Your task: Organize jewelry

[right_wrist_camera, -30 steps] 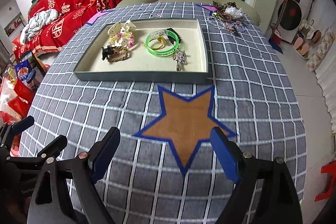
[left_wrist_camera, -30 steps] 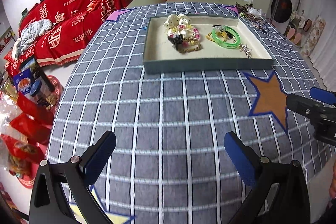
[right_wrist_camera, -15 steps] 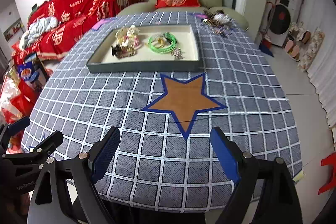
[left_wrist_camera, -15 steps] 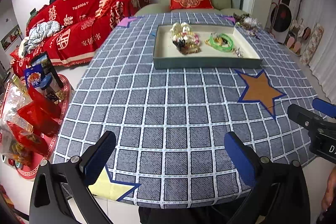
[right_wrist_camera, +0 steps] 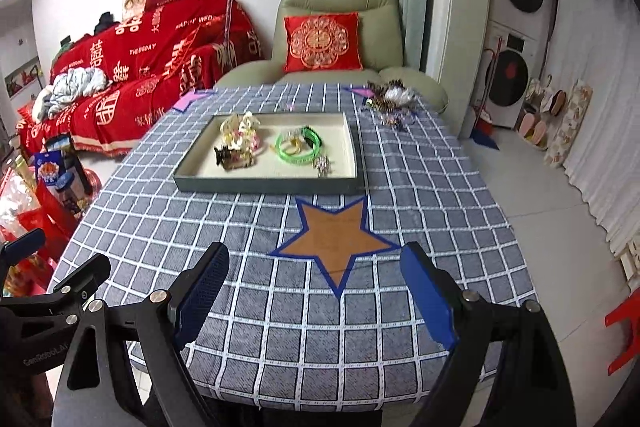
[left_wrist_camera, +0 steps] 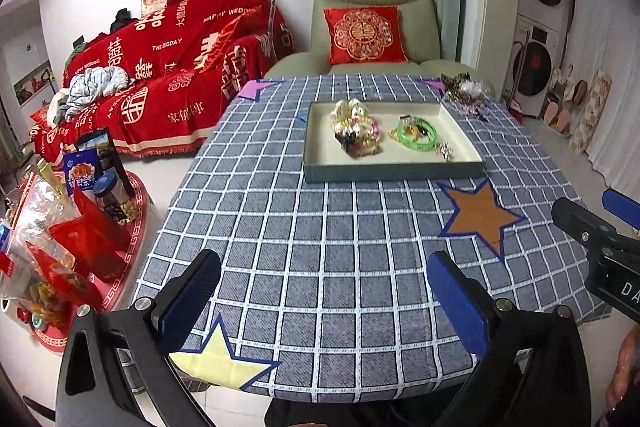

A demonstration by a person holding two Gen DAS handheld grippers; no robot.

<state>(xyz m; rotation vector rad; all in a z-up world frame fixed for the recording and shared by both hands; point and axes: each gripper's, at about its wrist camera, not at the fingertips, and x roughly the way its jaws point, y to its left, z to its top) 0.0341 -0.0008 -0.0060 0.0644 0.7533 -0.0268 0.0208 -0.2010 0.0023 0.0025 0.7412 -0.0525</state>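
Both tongs, left tongs [left_wrist_camera: 324, 301] and right tongs [right_wrist_camera: 314, 293], were held wide and empty. The light, tangle-prone jewelry heap [right_wrist_camera: 390, 101] at the worktop's far right corner was judged best pinched by one strand.

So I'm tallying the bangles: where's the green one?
In the right wrist view, the green bangle lies inside the tray, right of the pale hair-accessory pile.

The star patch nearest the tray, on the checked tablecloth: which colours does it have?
The star patch is orange-brown with a dark blue border; the right wrist view shows it best.
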